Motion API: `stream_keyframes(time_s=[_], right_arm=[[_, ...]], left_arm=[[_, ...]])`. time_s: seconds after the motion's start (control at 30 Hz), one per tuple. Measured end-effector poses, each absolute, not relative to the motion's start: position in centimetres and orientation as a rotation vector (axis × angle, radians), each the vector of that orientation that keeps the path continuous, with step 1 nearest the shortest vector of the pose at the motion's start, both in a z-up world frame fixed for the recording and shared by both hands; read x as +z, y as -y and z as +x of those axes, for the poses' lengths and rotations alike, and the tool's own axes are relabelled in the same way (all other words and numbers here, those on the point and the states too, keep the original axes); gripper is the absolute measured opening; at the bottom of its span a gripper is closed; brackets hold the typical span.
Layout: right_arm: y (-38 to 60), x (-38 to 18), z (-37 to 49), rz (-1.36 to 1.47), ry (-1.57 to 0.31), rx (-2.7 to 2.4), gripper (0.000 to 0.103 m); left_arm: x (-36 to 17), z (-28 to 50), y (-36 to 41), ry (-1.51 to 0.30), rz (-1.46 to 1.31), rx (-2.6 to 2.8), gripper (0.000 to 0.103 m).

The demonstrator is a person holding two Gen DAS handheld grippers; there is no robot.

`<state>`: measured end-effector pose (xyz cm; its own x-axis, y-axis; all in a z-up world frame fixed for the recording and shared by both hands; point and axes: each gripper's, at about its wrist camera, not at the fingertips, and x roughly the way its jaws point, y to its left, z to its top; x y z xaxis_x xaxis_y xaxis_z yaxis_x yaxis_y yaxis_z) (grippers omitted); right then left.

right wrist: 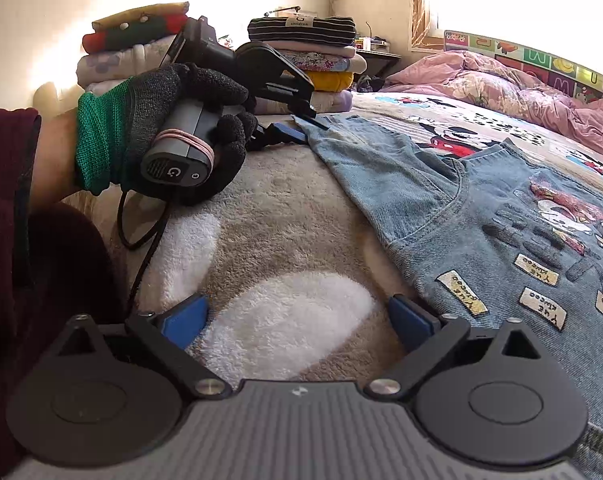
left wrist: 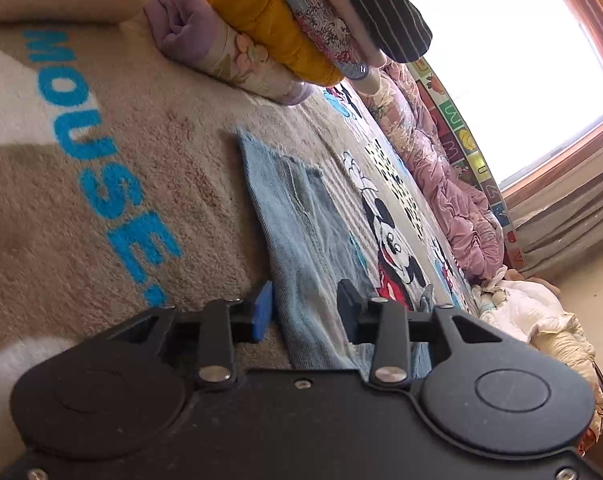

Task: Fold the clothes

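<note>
Left gripper (left wrist: 304,312): jaws apart, straddling the sleeve end of the denim top (right wrist: 481,216), not clamped. Gloved hand (right wrist: 173,128) holds it low on the blanket (right wrist: 285,208). Denim top: spread flat on the blanket, sleeve out to the side, patches up. Right gripper (right wrist: 297,320): jaws wide, empty, just beside the hem edge. Folded stacks (right wrist: 309,64) behind. Step judged: taking the sleeve; next calls for closing on it and carrying it inward.

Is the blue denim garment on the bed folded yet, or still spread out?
Spread out. The denim garment lies flat on the blanket with its collar and front patches showing; one edge reaches the left gripper.
</note>
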<state>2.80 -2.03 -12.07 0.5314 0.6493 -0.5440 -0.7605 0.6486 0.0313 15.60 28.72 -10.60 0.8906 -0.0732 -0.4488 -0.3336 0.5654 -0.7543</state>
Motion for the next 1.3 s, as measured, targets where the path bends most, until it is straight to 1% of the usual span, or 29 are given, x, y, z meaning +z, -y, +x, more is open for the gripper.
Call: stream_keyframes(time_s=[0.03, 0.1, 0.13, 0.2, 0.23, 0.27, 0.33, 0.5, 0.63, 0.67, 0.7, 0.83, 0.9, 1.0, 1.03, 1.07, 1.13, 1.17, 1.23, 1.27, 1.3], right_arm=[[2.0, -12.0, 2.8, -0.226, -0.561, 0.849, 0.097], [2.1, -11.6, 2.5, -0.25, -0.584, 0.851, 0.097], [2.3, -11.2, 2.3, -0.258, -0.595, 0.853, 0.097], [3.1, -10.4, 1.7, -0.26, -0.615, 0.86, 0.095], [3.9, -9.9, 1.4, -0.238, -0.62, 0.856, 0.092], [5.2, -9.4, 1.1, -0.188, -0.618, 0.845, 0.091], [7.9, -8.3, 0.6, -0.089, -0.613, 0.821, 0.091], [16.6, -6.9, 0.3, 0.247, -0.585, 0.652, 0.091], [24.0, -8.1, 1.1, 0.523, -0.562, 0.393, 0.091], [25.7, -8.5, 1.2, 0.591, -0.556, 0.336, 0.091], [27.3, -9.0, 1.1, 0.659, -0.546, 0.285, 0.091], [31.8, -10.7, 0.4, 0.821, -0.522, 0.137, 0.091], [33.2, -11.5, 0.2, 0.859, -0.519, 0.093, 0.091], [34.6, -12.6, 0.1, 0.905, -0.51, 0.06, 0.091], [34.8, -12.9, 0.3, 0.914, -0.506, 0.054, 0.088], [34.9, -13.3, 0.5, 0.925, -0.507, 0.054, 0.082], [35.0, -14.1, 1.4, 0.947, -0.515, 0.065, 0.079], [34.9, -14.3, 1.9, 0.946, -0.518, 0.067, 0.077], [34.6, -14.5, 2.5, 0.932, -0.522, 0.059, 0.076], [34.3, -14.6, 2.7, 0.918, -0.517, 0.052, 0.076], [34.1, -14.7, 3.0, 0.905, -0.511, 0.045, 0.076]], left_arm=[[-10.4, 15.4, -28.5, -0.454, -0.968, 0.158, 0.053], [-9.9, 14.9, -27.9, -0.449, -0.965, 0.157, 0.068], [-9.7, 14.7, -27.6, -0.447, -0.964, 0.156, 0.073], [-9.2, 14.3, -27.0, -0.443, -0.961, 0.155, 0.089], [-8.9, 14.0, -26.7, -0.441, -0.955, 0.156, 0.091], [-8.6, 13.7, -26.4, -0.436, -0.949, 0.156, 0.094], [-7.8, 12.8, -25.3, -0.403, -0.922, 0.146, 0.095], [-5.0, 12.0, -20.2, -0.392, -0.77, 0.025, 0.102], [-2.9, 11.8, -13.6, -0.412, -0.572, -0.158, 0.1], [-2.5, 11.6, -11.5, -0.405, -0.512, -0.182, 0.095], [-2.0, 11.5, -9.4, -0.399, -0.455, -0.206, 0.092], [-1.8, 10.8, -3.2, -0.408, -0.272, -0.3, 0.092], [-2.6, 11.1, -0.8, -0.466, -0.17, -0.307, 0.091], [-3.9, 10.7, 1.8, -0.478, -0.008, -0.307, 0.087], [-4.2, 10.5, 2.3, -0.484, 0.026, -0.309, 0.086], [-4.5, 10.3, 2.7, -0.49, 0.059, -0.312, 0.085], [-5.1, 10.1, 3.5, -0.502, 0.12, -0.317, 0.084], [-5.2, 10.2, 3.6, -0.51, 0.12, -0.314, 0.083], [-5.3, 10.4, 4.0, -0.524, 0.121, -0.308, 0.076], [-5.4, 10.5, 4.2, -0.532, 0.121, -0.306, 0.07], [-5.5, 10.6, 4.3, -0.539, 0.121, -0.303, 0.069]])
